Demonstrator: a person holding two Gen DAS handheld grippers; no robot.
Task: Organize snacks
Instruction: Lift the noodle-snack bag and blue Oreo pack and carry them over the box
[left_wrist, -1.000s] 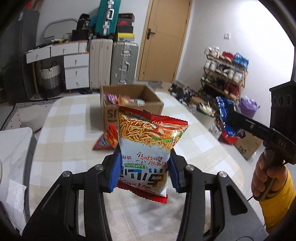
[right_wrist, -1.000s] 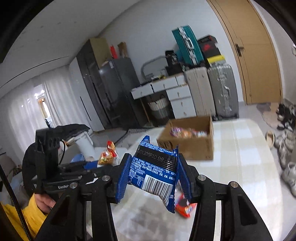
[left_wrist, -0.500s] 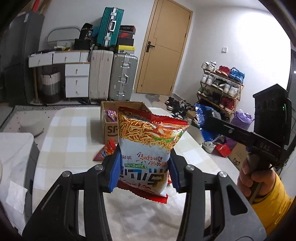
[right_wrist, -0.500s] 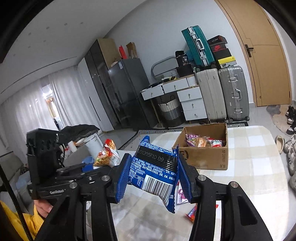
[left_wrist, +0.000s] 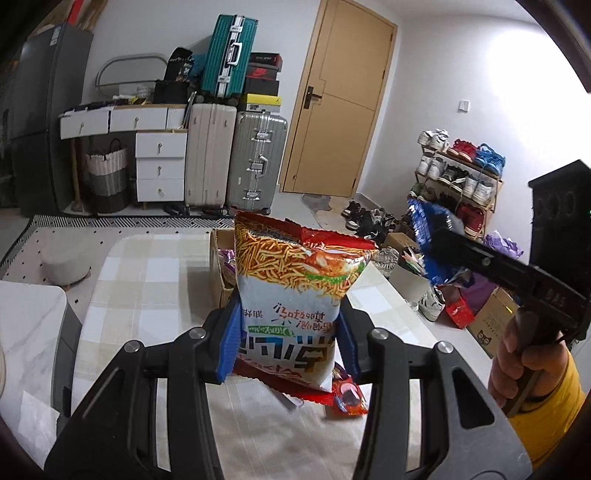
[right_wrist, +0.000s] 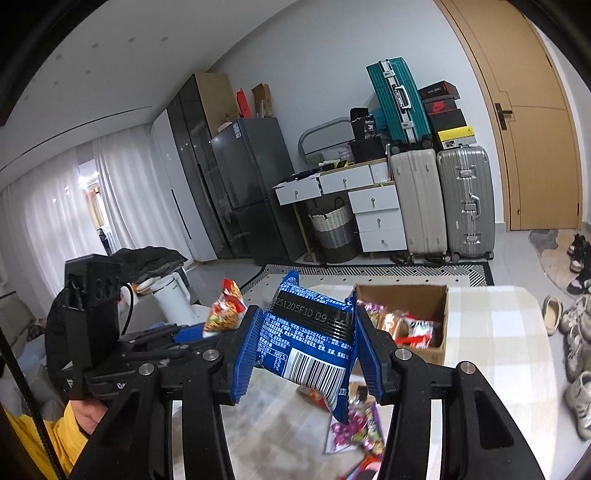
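My left gripper (left_wrist: 288, 343) is shut on a red-and-white noodle snack bag (left_wrist: 295, 295) and holds it upright above the checked table (left_wrist: 147, 295). My right gripper (right_wrist: 306, 350) is shut on a blue snack packet (right_wrist: 310, 343), also held in the air; it shows in the left wrist view (left_wrist: 428, 236) at the right. A cardboard box (right_wrist: 436, 306) with several snacks inside stands at the table's far end, partly hidden behind the noodle bag in the left wrist view (left_wrist: 218, 266). Loose snack packets (right_wrist: 354, 428) lie on the table below the grippers.
A small red packet (left_wrist: 347, 398) lies on the table under the noodle bag. Suitcases (left_wrist: 255, 162) and white drawers (left_wrist: 159, 166) stand at the back wall. A shoe rack (left_wrist: 458, 173) and shoes stand at the right. A white kettle (right_wrist: 173, 299) stands at the left.
Both grippers have risen and tilted up with their packets. The box now sits lower in both views, and the right gripper has drawn closer to the left one.
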